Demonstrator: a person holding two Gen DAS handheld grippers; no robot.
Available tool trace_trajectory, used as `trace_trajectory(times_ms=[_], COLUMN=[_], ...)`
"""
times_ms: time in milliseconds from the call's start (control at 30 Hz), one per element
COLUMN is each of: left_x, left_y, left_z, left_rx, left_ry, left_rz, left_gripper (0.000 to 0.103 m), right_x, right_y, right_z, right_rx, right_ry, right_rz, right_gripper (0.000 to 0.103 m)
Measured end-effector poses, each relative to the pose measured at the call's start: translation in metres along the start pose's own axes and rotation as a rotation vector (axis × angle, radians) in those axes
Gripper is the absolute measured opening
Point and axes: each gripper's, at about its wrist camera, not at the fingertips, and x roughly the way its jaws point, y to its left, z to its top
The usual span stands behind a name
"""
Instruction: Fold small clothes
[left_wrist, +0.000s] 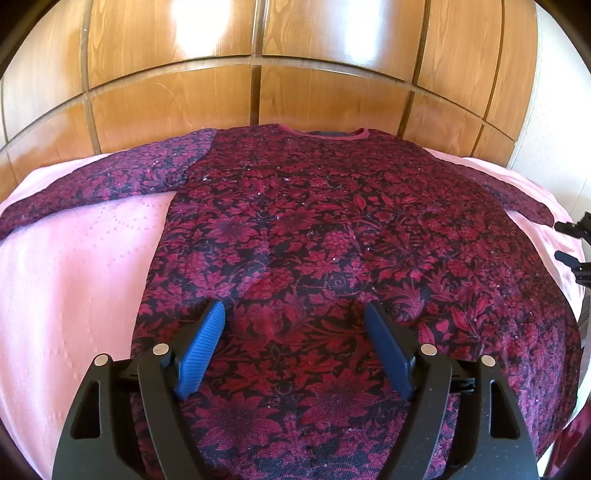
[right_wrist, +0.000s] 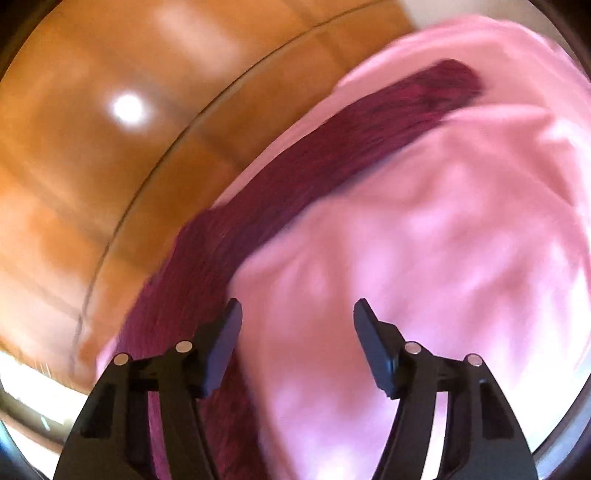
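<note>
A long-sleeved top (left_wrist: 314, 236) with a dark red and black flower print lies flat on a pink sheet (left_wrist: 74, 266), collar at the far side, both sleeves spread out. My left gripper (left_wrist: 295, 314) is open and empty, just above the lower middle of the top. My right gripper (right_wrist: 297, 314) is open and empty over the sheet, next to the top's right sleeve (right_wrist: 332, 155); that view is blurred. The right gripper's fingers (left_wrist: 570, 243) also show at the right edge of the left wrist view, near the sleeve cuff.
A glossy wooden panelled wall (left_wrist: 258, 74) stands right behind the sheet's far edge and also shows in the right wrist view (right_wrist: 92, 166). A white wall (left_wrist: 554, 129) is at the far right. The sheet's edge drops off at the right.
</note>
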Motion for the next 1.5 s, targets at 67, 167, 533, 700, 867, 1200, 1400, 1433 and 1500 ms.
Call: trace_trajectory(times_ms=[67,167,533,700,867,1200,1400,1433,1500], left_x=[0.0,0.001,0.002,0.003,0.003,-0.001,-0.002,-0.002,-0.002], left_y=[0.001,0.001,0.0,0.001,0.002,0.008,0.013,0.013,0.014], left_z=[0.0,0.0,0.0,0.001,0.0,0.001,0.0,0.0,0.0], left_rx=[-0.002,-0.004,-0.009,-0.016,-0.032,-0.071,-0.083,-0.085,-0.086], left_ry=[0.001,0.002,0.01,0.009,0.008,0.009,-0.002,-0.004,-0.006], left_rz=[-0.003,-0.007,-0.013,-0.019,-0.032,-0.09,-0.122,-0.128,-0.134], left_gripper=[0.077,0.078,0.08,0.08,0.081,0.081,0.083,0.084,0.085], right_x=[0.002,0.008,0.069,0.073,0.058,0.123,0.134,0.128,0.112], right_y=[-0.021,-0.05,-0.078,-0.033,0.062,0.238,0.203,0.184,0.149], right_z=[0.019,0.049,0.149,0.164,0.15,0.031,0.0,0.005,0.02], right_rx=[0.103,0.233,0.336,0.148,-0.108,-0.46,-0.427,-0.385,-0.269], right_ry=[-0.035,-0.093,-0.146,-0.152,-0.177,0.061,0.134,0.126,0.103], right_rz=[0.015,0.02,-0.132,-0.221,-0.088,0.141,0.062,0.043,0.029], right_gripper=[0.059,0.059,0.031,0.011,0.004,0.001,0.054,0.054,0.054])
